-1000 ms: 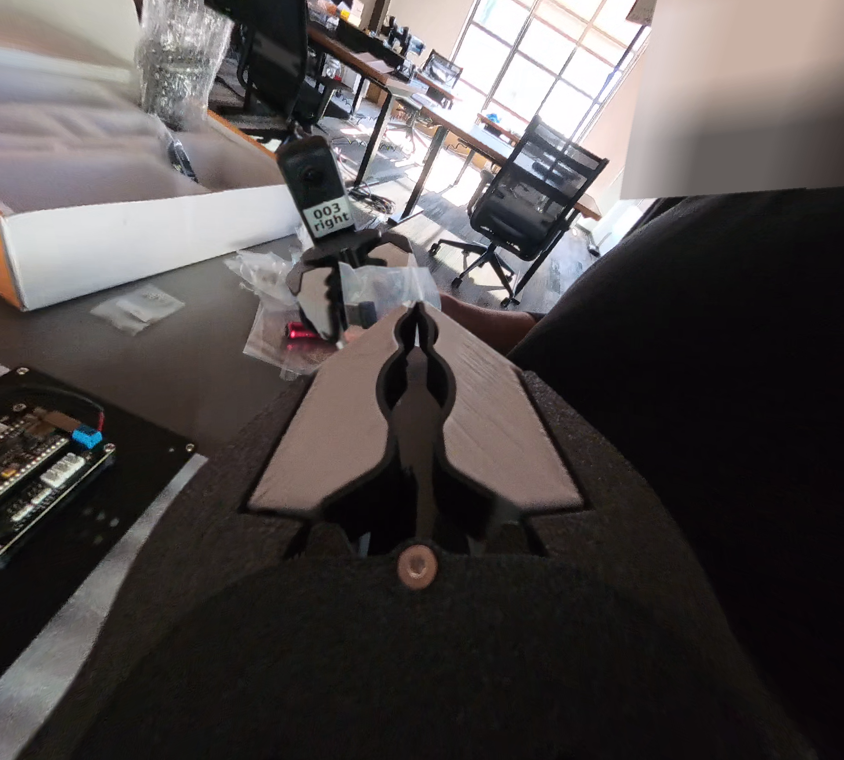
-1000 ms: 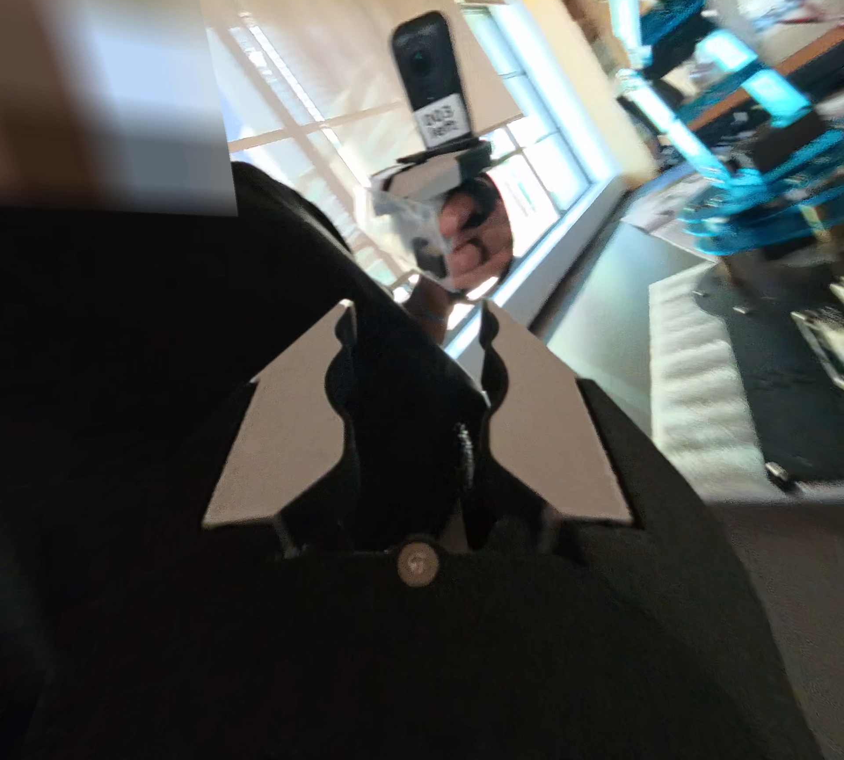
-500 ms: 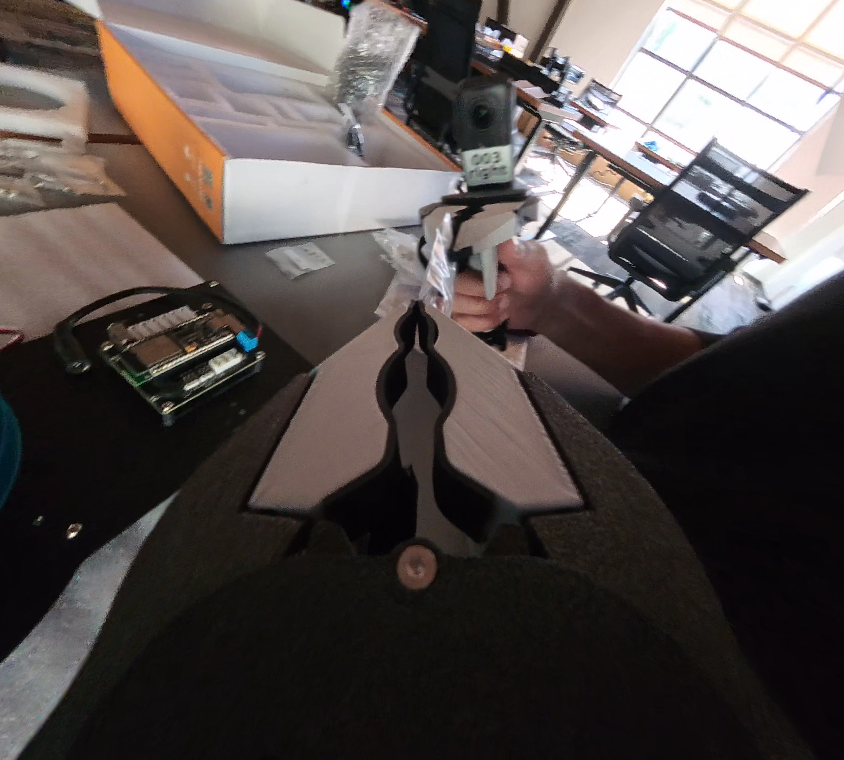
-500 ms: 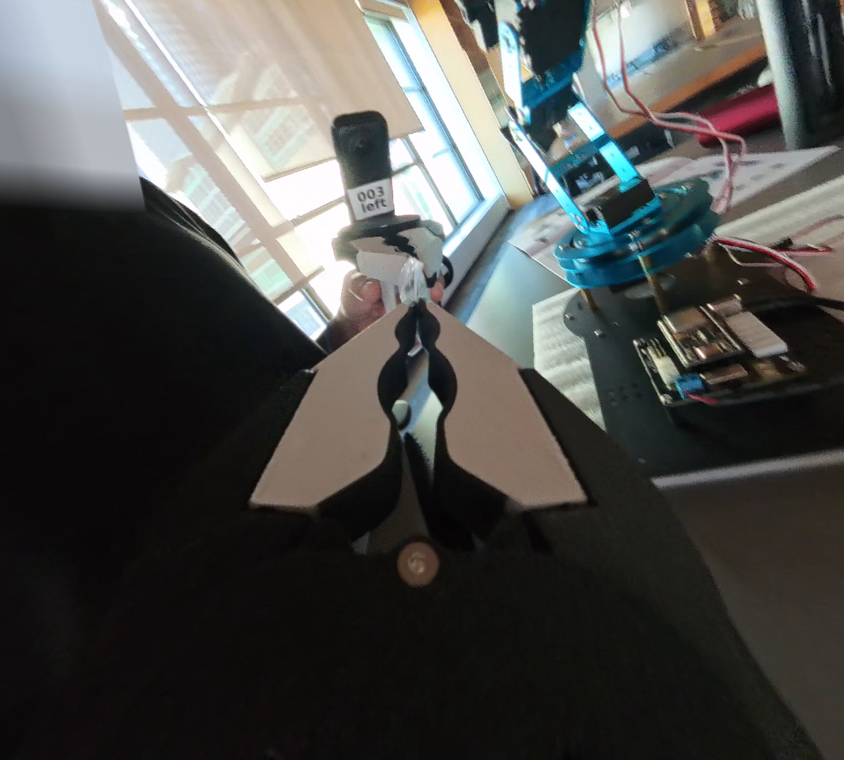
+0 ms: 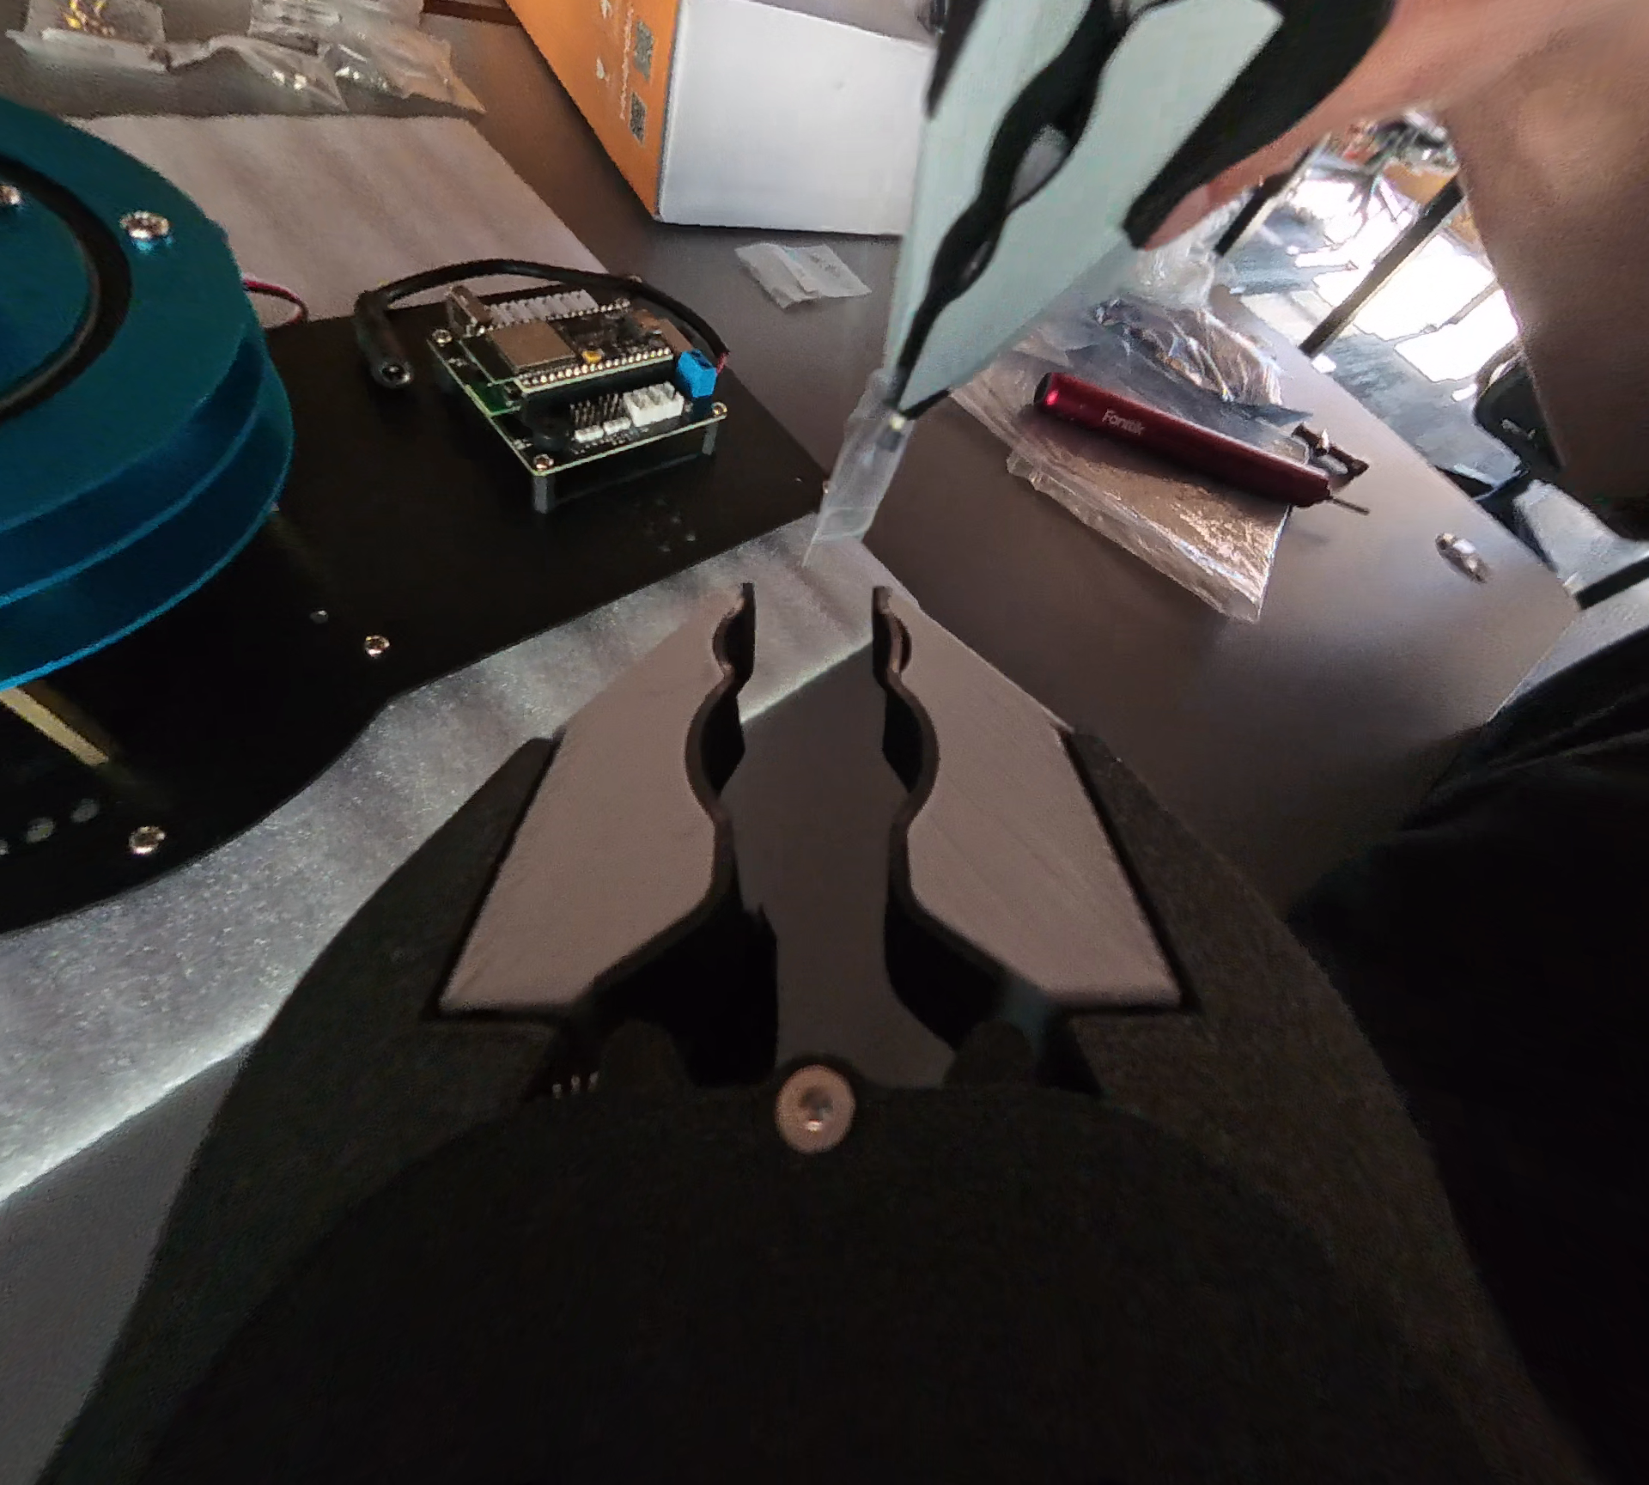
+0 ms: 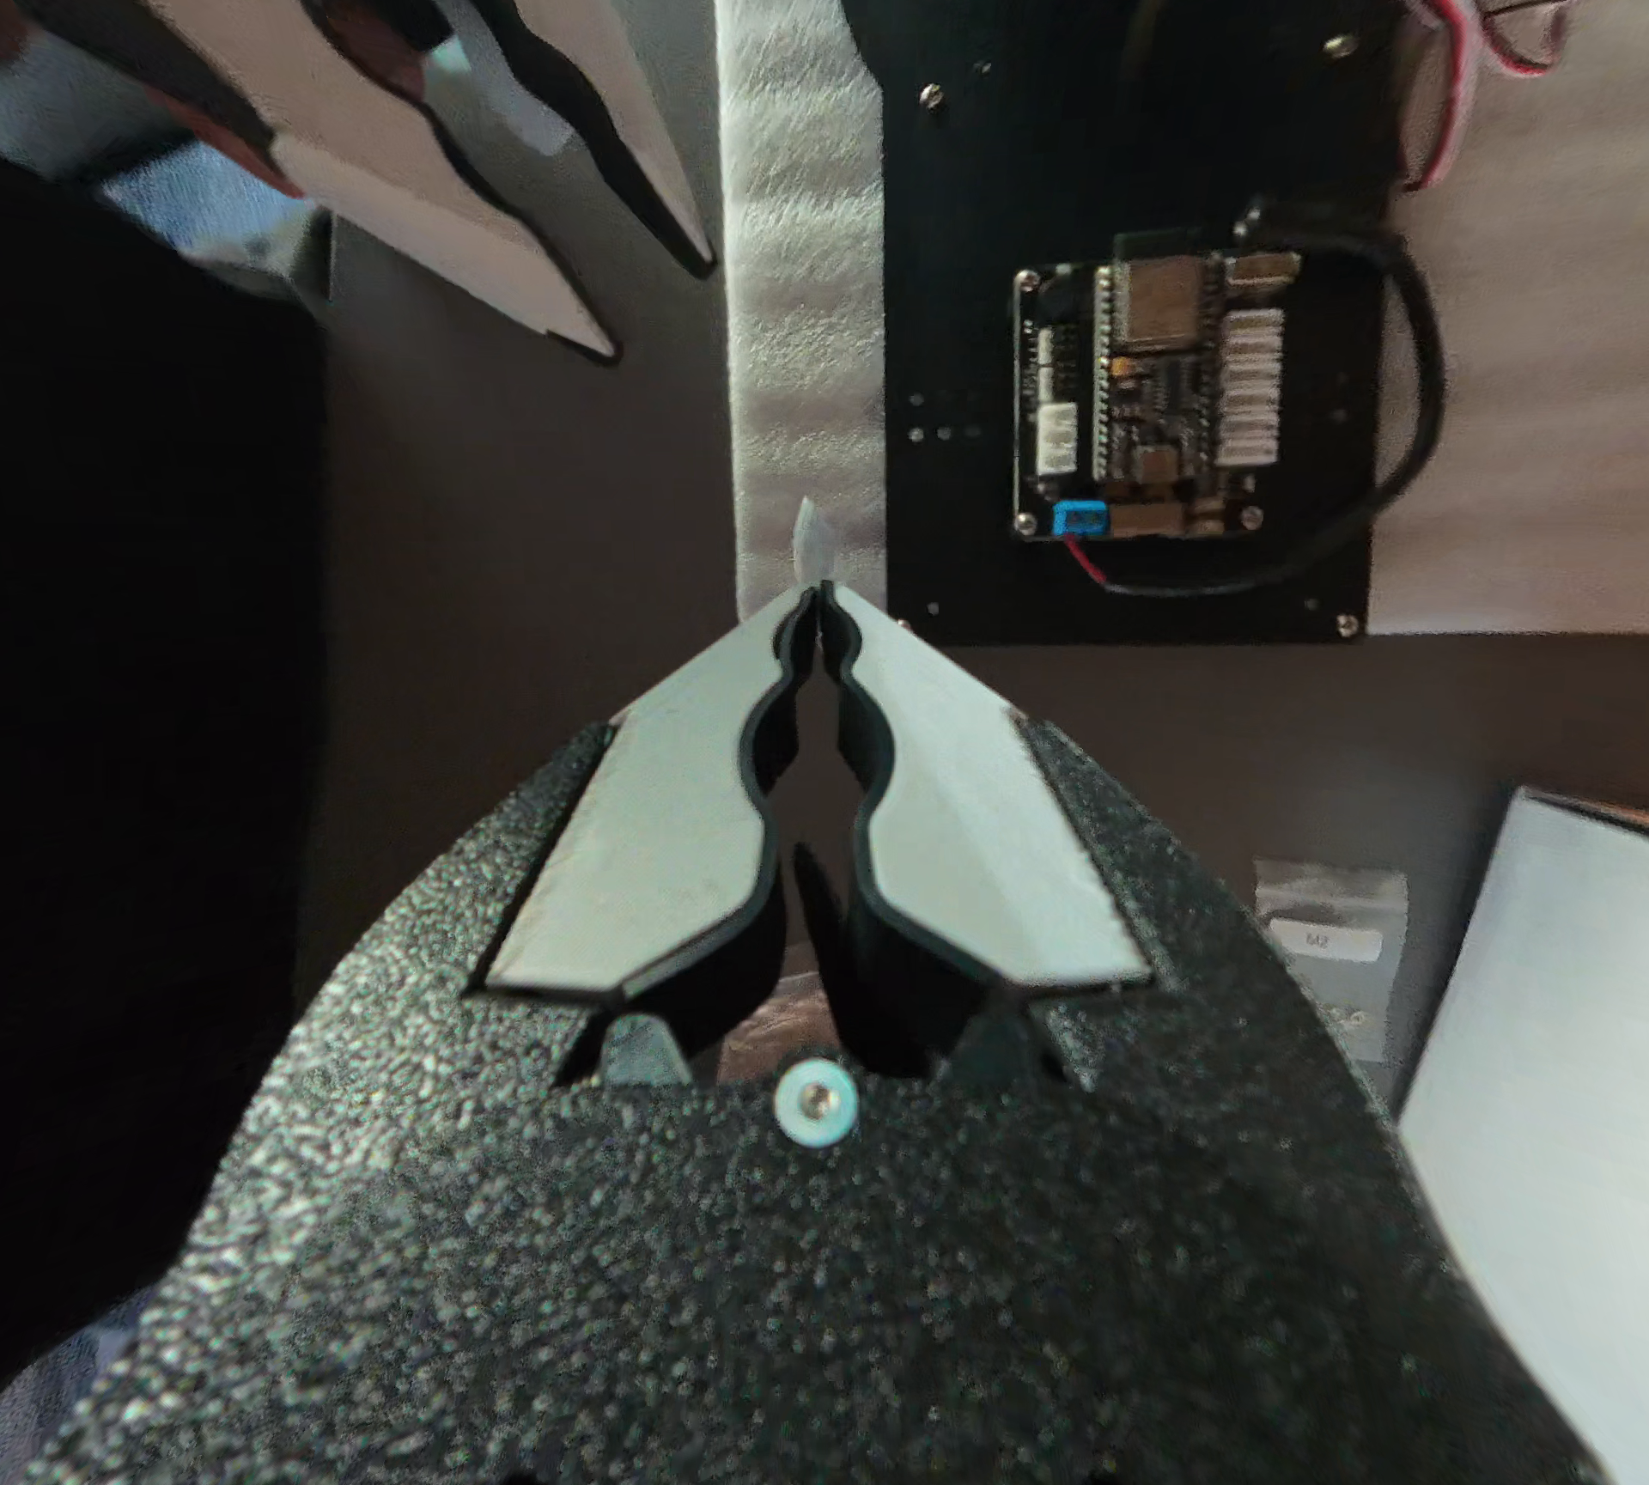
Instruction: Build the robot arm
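My right gripper (image 6: 816,596) is shut on a small clear plastic bag (image 6: 810,541), pinched at the fingertips. It points down at the edge of a white foam sheet (image 6: 803,193) beside a black baseplate (image 6: 964,282). In the left wrist view the right gripper (image 5: 897,407) comes down from the upper right, with the bag (image 5: 852,478) hanging from its tips. My left gripper (image 5: 814,603) is open and empty, just below and in front of the bag. It also shows in the right wrist view (image 6: 656,309), jaws apart.
A circuit board (image 5: 580,380) with a black cable sits on the baseplate (image 5: 446,550) beside a blue round turntable base (image 5: 107,336). An orange and white box (image 5: 714,32) stands behind. A red pen-shaped tool (image 5: 1178,443) lies on a plastic bag at the right. Small parts bags lie at the back left. My hands' fingertips stand some 7 centimeters from each other.
My left gripper was shut and has opened. My right gripper went from open to shut on the small bag. Both grippers have swung down toward the table.
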The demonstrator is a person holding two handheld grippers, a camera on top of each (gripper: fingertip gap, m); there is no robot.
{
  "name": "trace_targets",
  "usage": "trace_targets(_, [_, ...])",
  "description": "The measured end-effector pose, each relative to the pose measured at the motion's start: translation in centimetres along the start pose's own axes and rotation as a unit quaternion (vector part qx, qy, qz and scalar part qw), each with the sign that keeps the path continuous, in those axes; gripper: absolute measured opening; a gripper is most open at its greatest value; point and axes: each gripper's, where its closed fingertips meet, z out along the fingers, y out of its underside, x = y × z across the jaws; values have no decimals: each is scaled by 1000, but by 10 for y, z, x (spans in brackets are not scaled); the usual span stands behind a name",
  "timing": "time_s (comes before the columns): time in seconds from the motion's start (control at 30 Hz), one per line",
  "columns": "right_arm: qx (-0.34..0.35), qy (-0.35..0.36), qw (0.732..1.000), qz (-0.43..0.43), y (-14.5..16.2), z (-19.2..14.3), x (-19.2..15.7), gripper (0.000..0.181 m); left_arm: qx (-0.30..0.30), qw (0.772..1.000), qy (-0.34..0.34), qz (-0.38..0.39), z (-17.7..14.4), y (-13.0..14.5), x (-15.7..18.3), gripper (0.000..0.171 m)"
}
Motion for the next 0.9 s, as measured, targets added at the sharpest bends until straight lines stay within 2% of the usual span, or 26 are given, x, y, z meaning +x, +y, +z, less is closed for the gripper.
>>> trace_targets(0.07, [-39, 4, 999, 1, -5, 10, 2, 0, -7, 1000, -15, 25, 0, 3, 0, 30])
trace_targets(0.13, [-72, -11, 997, 36, -4, 23, 1, 0, -15, 998, -37, 50, 4, 5, -3, 39])
trace_targets(0.27, [-24, -52, 985, 164, -19, 27, 3, 0, -19, 994, -94, 55, 24, -1, -7, 68])
trace_targets(0.43, [50, -80, 968, 231, -37, 14, -2, 0, 25, 986, -149, 72, 35, -17, -8, 74])
trace_targets(0.57, [53, -62, 970, 229, -39, 9, -5, 0, 50, 976, -183, 106, 39, -30, -5, 53])
trace_targets(0.63, [53, -47, 972, 224, -38, 7, -3, 0, 46, 973, -190, 123, 44, -30, -2, 28])
trace_targets(0.7, [55, -41, 972, 223, -37, 5, -2, 0, 54, 969, -202, 130, 43, -33, -3, 18])
trace_targets(0.77, [60, -42, 972, 224, -36, 2, -3, 0, 56, 969, -201, 135, 43, -34, -2, 27])
trace_targets(0.8, [62, -45, 971, 225, -35, 1, -3, 0, 56, 969, -195, 139, 44, -33, 1, 44])
trace_targets(0.83, [71, -64, 969, 228, -38, 0, -7, 0, 53, 971, -189, 138, 46, -32, 3, 43])
trace_targets(0.87, [82, -95, 965, 232, -43, -1, -14, 0, 48, 973, -178, 141, 48, -30, 6, 16])
trace_targets(0.9, [73, -100, 966, 228, -39, -1, -16, 0, 41, 973, -174, 147, 49, -28, 6, 8])
